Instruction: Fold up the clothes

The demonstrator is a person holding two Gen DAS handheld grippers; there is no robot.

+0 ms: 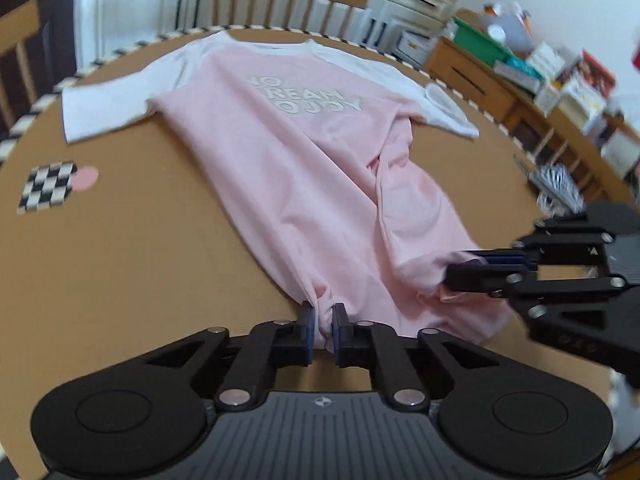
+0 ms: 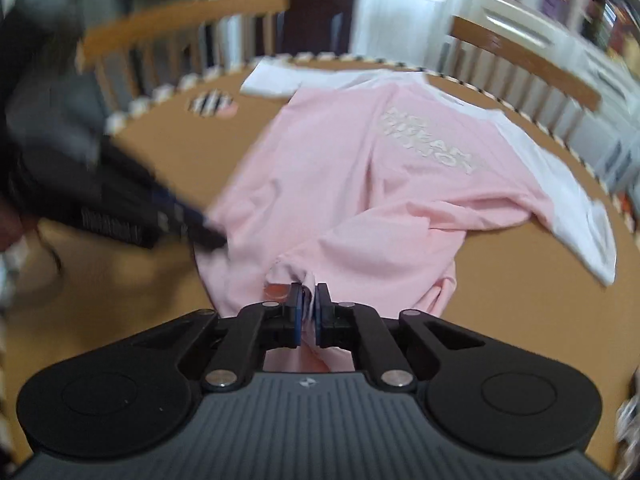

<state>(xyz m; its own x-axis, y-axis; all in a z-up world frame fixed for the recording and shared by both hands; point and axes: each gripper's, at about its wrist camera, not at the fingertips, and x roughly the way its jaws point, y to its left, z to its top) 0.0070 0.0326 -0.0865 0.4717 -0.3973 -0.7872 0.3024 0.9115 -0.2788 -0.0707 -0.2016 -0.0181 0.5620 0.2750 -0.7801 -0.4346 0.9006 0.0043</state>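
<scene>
left wrist view: left gripper [image 1: 323, 320] clamped on hem of pink shirt [image 1: 304, 168] lying on the table [image 1: 132, 248]; print partly reads "ream", "o joy". right wrist view adds right gripper [image 2: 309, 300] clamped on hem too; print blurred.

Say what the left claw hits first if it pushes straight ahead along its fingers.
The left claw is already shut on the hem of the pink cotton T-shirt with white sleeves, so it would plough into that bunched fabric first, along the brown cardboard-covered table. Beyond that, probably only more shirt; depth is unclear.
</scene>
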